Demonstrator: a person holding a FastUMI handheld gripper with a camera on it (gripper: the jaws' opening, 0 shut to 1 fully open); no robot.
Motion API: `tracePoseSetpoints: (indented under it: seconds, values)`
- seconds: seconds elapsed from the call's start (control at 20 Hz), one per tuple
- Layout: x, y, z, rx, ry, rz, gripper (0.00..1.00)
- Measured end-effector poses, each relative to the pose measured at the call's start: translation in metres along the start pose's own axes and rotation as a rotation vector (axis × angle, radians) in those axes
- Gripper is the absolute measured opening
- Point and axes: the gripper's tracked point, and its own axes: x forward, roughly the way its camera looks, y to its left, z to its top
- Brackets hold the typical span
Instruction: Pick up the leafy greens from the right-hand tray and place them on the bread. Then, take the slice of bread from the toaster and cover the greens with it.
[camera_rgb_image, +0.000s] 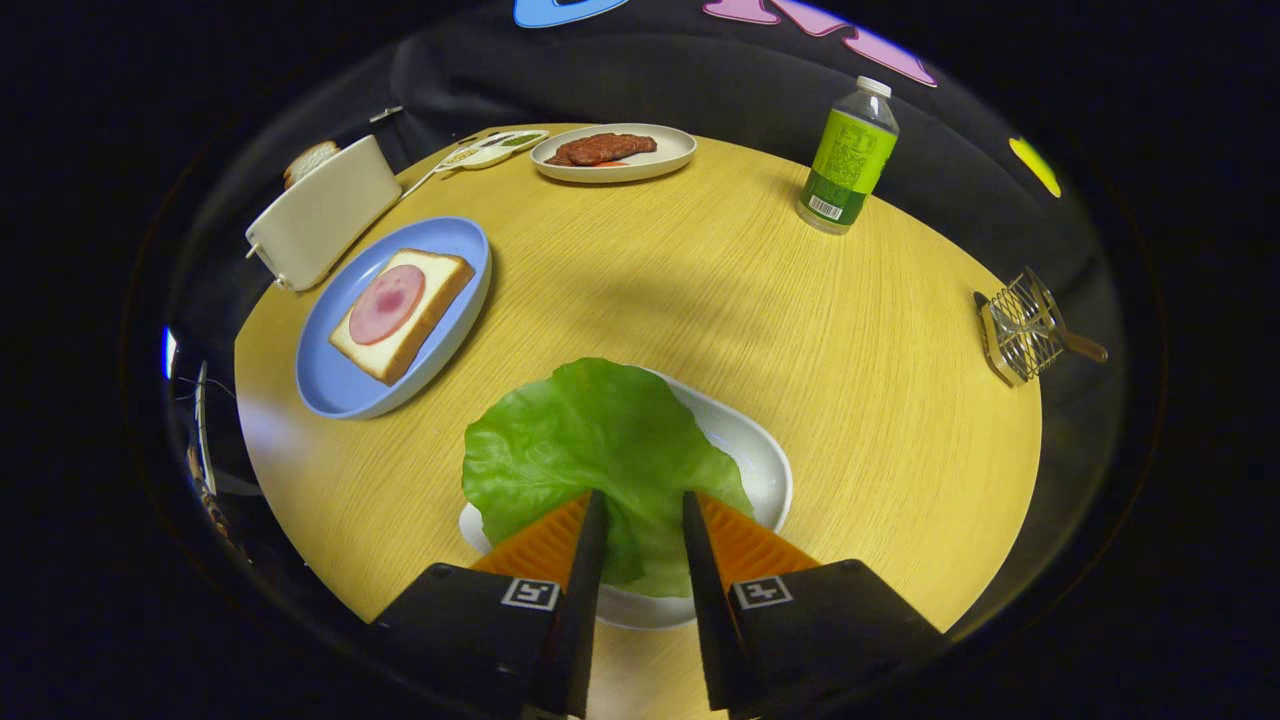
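Both fingers of the gripper (643, 505) stand apart over the lettuce leaf (590, 450), with a strip of leaf showing in the gap between them; whether they press on it I cannot tell. Under the leaf is a white tray (755, 455) on the round wooden table (720, 300). Left of the leaf and further away, a blue plate (340, 385) carries a bread slice (405, 312) with a round of ham (387, 303). Just behind the plate stands a white toaster (322, 212) with bread (308, 160) in its slot.
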Motion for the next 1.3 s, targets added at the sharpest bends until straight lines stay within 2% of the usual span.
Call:
tracePoseSetpoints:
  seconds: [0.05,0.1,0.2,0.25,0.3,0.5,0.7,1.0,1.3]
  values:
    - [0.0,0.002,0.0,-0.004,0.012,0.005,0.48]
    - [0.002,0.0,0.001,-0.003,0.009,-0.009,0.48]
    - [0.0,0.001,0.003,-0.018,0.007,-0.023,0.2]
    - [0.001,0.004,0.002,-0.03,0.007,-0.035,0.2]
    - [-0.001,0.005,0.003,-0.048,0.002,-0.037,0.09]
    - [-0.005,0.004,0.003,-0.043,0.002,-0.036,0.06]
    - [-0.031,0.007,0.018,-0.001,-0.047,-0.026,0.06]
    - [-0.085,0.016,0.06,0.014,-0.163,-0.021,0.06]
    - [-0.12,0.05,0.112,0.0,-0.242,0.035,0.06]
